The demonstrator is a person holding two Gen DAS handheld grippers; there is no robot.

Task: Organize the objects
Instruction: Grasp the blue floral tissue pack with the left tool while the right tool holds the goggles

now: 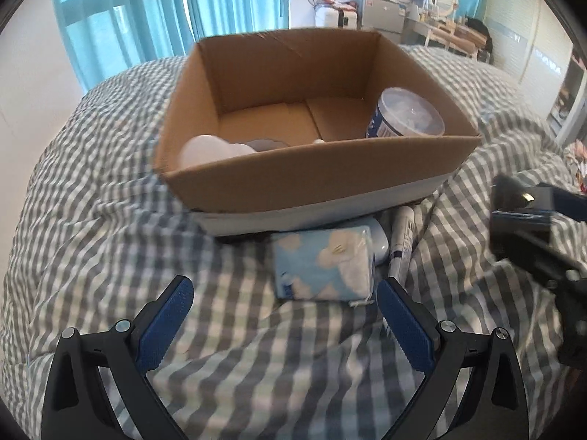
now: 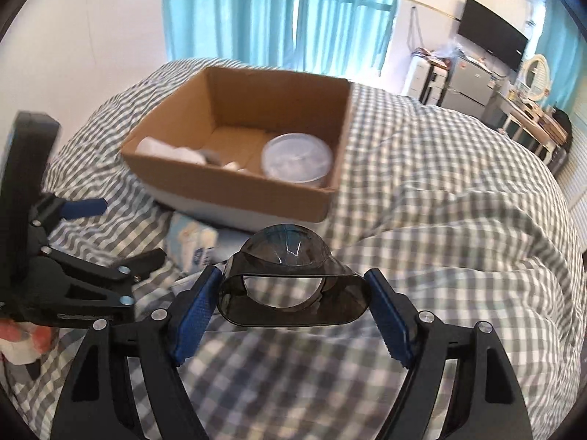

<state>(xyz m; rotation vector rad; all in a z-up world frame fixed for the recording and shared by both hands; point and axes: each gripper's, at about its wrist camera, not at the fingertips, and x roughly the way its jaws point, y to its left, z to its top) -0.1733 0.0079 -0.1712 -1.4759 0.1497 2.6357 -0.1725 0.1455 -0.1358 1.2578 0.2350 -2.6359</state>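
An open cardboard box (image 1: 315, 179) (image 2: 227, 190) stands on the checked bed. Inside are a clear-lidded tub (image 1: 407, 113) (image 2: 297, 157) at the right and white items (image 1: 212, 148) at the left. A blue-and-white tissue pack (image 1: 324, 264) (image 2: 190, 242) lies in front of the box, with a white tube (image 1: 401, 242) beside it. My left gripper (image 1: 284, 315) is open and empty, just short of the tissue pack. My right gripper (image 2: 293, 293) is shut on a dark smoky plastic nozzle-shaped piece (image 2: 293, 286), held above the bed in front of the box.
The grey-and-white checked duvet (image 2: 440, 220) is rumpled, with a raised fold to the right. The right gripper shows at the right edge of the left wrist view (image 1: 539, 242); the left gripper shows at the left of the right wrist view (image 2: 73, 275). Furniture stands beyond the bed.
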